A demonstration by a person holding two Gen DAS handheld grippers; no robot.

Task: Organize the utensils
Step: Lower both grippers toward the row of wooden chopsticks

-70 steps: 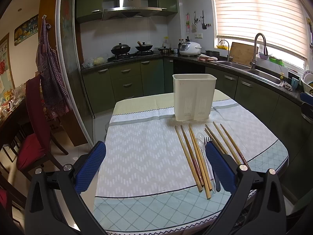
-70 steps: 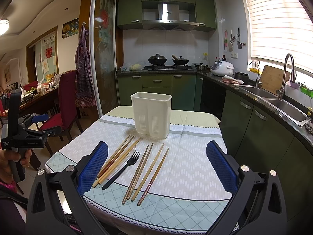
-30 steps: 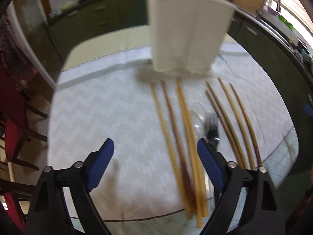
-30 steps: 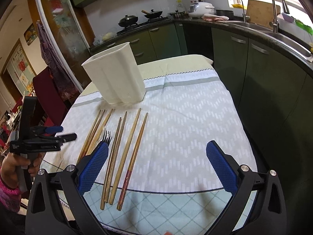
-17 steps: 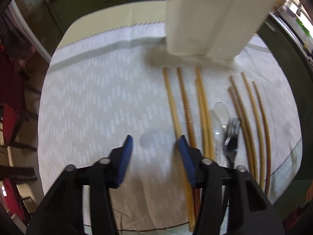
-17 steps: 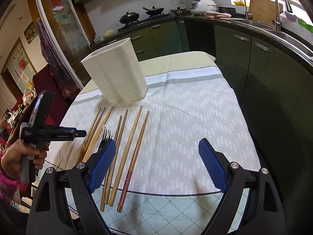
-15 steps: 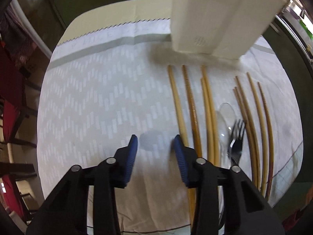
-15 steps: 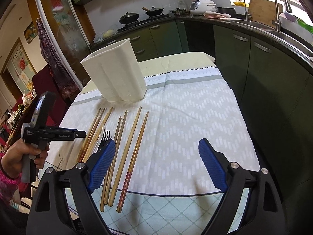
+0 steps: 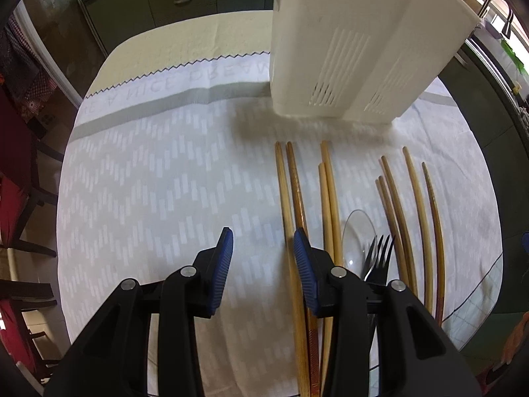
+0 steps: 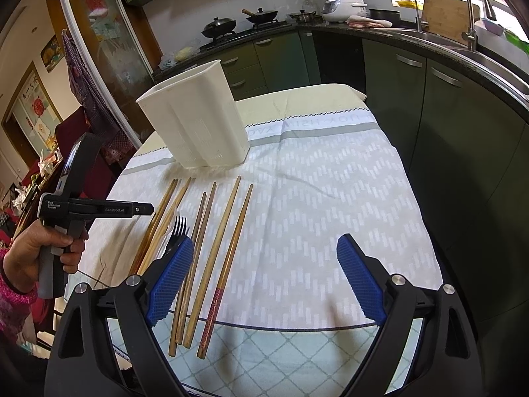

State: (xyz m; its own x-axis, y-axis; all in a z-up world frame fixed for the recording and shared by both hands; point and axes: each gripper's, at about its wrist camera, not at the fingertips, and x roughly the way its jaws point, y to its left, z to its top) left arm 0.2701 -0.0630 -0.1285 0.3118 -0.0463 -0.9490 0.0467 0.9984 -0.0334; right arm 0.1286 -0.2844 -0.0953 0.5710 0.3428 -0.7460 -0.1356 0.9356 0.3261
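Note:
A white slotted utensil holder (image 9: 347, 49) (image 10: 195, 125) stands on the tablecloth. In front of it lie several wooden chopsticks (image 9: 289, 198) (image 10: 228, 228), a clear spoon (image 9: 358, 235) and a black fork (image 9: 378, 261) (image 10: 177, 231). My left gripper (image 9: 263, 258) hovers low over the cloth, half closed and empty, with its right pad over the leftmost chopsticks. In the right wrist view the left gripper (image 10: 145, 210) is seen from the side. My right gripper (image 10: 261, 274) is wide open and empty above the table's near edge, its left pad over the fork and chopsticks.
The table (image 10: 330, 198) has a white patterned cloth with a checked border. Green kitchen cabinets (image 10: 429, 106) and a counter with a sink run along the right. Red chairs (image 9: 13, 205) stand at the left of the table.
My left gripper has moved down and forward toward the leftmost chopsticks and its jaws have narrowed from wide open to half closed. The right gripper has hardly moved.

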